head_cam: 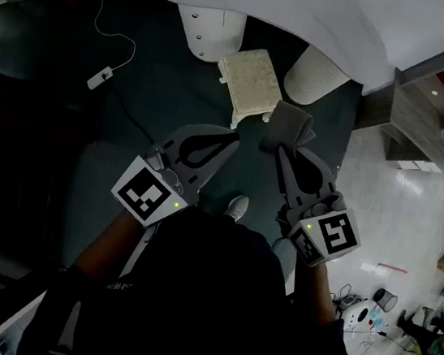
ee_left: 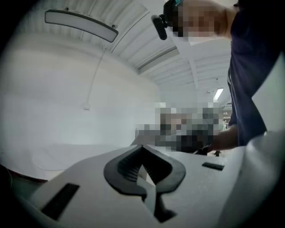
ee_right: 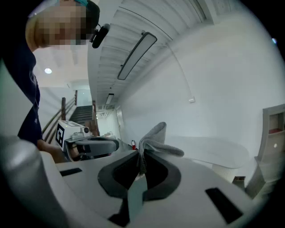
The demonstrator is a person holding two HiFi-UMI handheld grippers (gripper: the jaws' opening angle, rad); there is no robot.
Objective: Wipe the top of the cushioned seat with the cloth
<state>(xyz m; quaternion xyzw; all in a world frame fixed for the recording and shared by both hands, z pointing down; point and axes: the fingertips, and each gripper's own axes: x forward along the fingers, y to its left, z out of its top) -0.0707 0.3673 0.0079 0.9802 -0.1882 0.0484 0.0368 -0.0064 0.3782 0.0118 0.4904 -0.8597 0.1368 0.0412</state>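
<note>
Between the right gripper's (ee_right: 141, 156) jaws sits the cloth (ee_right: 153, 141), a grey, fine-textured piece pinched along a fold. Its free part stands up and flops over to one side. It looks light, soft and limp, so it will likely bunch or trail rather than lie flat unless pressed down. The pinch near one edge leaves most of the fabric free to meet the seat.

In the head view the same cloth (head_cam: 288, 127) sticks out ahead of the right gripper (head_cam: 280, 150). It appears just beside the near corner of the cushioned seat (head_cam: 252, 81), though it seems to be held up off it and not touching. The seat is a small, squarish, cream-coloured stool with a speckled padded top and short pale legs. It stands on the dark floor (head_cam: 137, 79) near 2 white ribbed pedestals (head_cam: 214, 28). Its padding should give under pressure, and the stool looks light enough to slide if pushed hard sideways.

The left gripper (head_cam: 229, 137) has its jaws together on nothing, beside the right one.
</note>
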